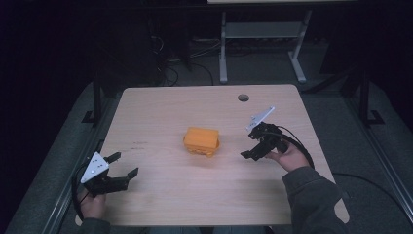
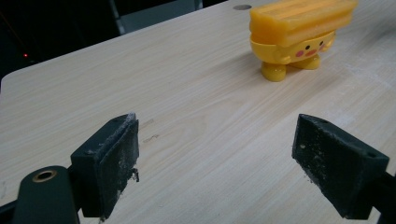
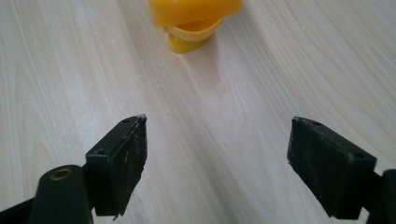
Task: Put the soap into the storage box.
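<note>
A yellow-orange toy box (image 1: pixel 201 141) with a lid, small feet and a painted face stands upright near the middle of the wooden table (image 1: pixel 160 112). In the left gripper view the toy box (image 2: pixel 299 35) sits far ahead at the upper right. In the right gripper view the toy box (image 3: pixel 194 21) is straight ahead at the top edge. My left gripper (image 1: pixel 122 166) is open at the table's front left, well short of the toy. My right gripper (image 1: pixel 250 145) is open to the toy's right, a short way off. Both hold nothing.
A round cable hole (image 1: pixel 243 97) is in the table's far right part. Beyond the far edge stand the white legs of another table (image 1: pixel 223 48) and loose cables on the dark floor. Cables trail from both grippers.
</note>
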`<state>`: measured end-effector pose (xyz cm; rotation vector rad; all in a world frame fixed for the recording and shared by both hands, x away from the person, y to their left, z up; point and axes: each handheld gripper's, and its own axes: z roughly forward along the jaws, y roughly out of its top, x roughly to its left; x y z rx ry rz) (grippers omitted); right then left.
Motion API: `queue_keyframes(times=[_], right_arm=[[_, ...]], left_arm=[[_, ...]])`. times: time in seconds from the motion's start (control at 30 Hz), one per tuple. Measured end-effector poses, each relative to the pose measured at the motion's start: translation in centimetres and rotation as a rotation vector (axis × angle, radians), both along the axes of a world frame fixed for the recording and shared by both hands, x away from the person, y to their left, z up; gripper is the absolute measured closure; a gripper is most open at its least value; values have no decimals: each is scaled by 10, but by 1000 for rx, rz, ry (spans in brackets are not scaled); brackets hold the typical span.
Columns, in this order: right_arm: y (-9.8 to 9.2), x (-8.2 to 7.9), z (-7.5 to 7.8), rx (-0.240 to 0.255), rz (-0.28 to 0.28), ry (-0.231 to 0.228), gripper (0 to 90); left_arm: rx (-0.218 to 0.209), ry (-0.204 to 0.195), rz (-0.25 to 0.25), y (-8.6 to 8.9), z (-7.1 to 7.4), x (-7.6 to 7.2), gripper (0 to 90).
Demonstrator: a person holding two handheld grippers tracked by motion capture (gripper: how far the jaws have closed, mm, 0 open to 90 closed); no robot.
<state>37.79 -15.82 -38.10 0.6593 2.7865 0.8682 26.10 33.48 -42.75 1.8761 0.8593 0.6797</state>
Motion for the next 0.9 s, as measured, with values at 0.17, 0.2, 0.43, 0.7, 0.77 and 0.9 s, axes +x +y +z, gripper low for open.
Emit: queue_keyframes(times=[0.17, 0.2, 0.43, 0.7, 0.77, 0.9], right_arm=[[-8, -4, -4, 9, -19, 8, 194], [-11, -5, -5, 3, -21, 9, 189], [-20, -10, -7, 19, -41, 11, 190], [-33, -18, -15, 29, -69, 21, 190], [-36, -20, -17, 33, -80, 29, 190], [-43, -24, -20, 40, -90, 29, 190]], left_arm=[[3, 2, -1, -1, 0, 0, 139], [5, 3, -1, -1, 0, 0, 139], [4, -1, 0, -1, 0, 0, 139], [16, 5, -7, -3, 0, 0, 139], [17, 6, -8, -3, 0, 0, 139], [15, 6, -8, -3, -1, 0, 139]])
